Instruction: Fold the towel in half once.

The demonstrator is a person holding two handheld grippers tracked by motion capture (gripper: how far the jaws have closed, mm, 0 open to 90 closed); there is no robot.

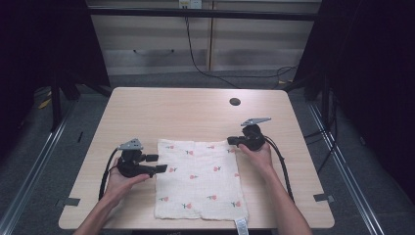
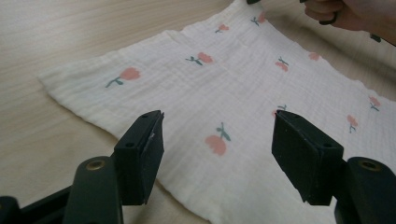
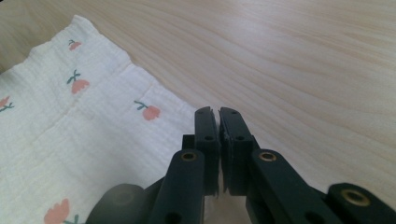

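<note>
The cloth [image 1: 199, 178] lies spread flat on the table [image 1: 161, 107], near the front edge, a thin crinkly cotton square with little pink flowers. It looks super light and floppy, so it'll sag and fold wherever you lift it; no stiffness at all. Corners or hems are the best spots to grab. The left gripper [image 2: 217, 149] has its jaws spread wide over the cloth's left edge, nothing between them. The right gripper [image 3: 218, 140] is pressed together at the far right corner; I think it's pinching the hem there, but the jaws hide the cloth, so not 100% sure.
</note>
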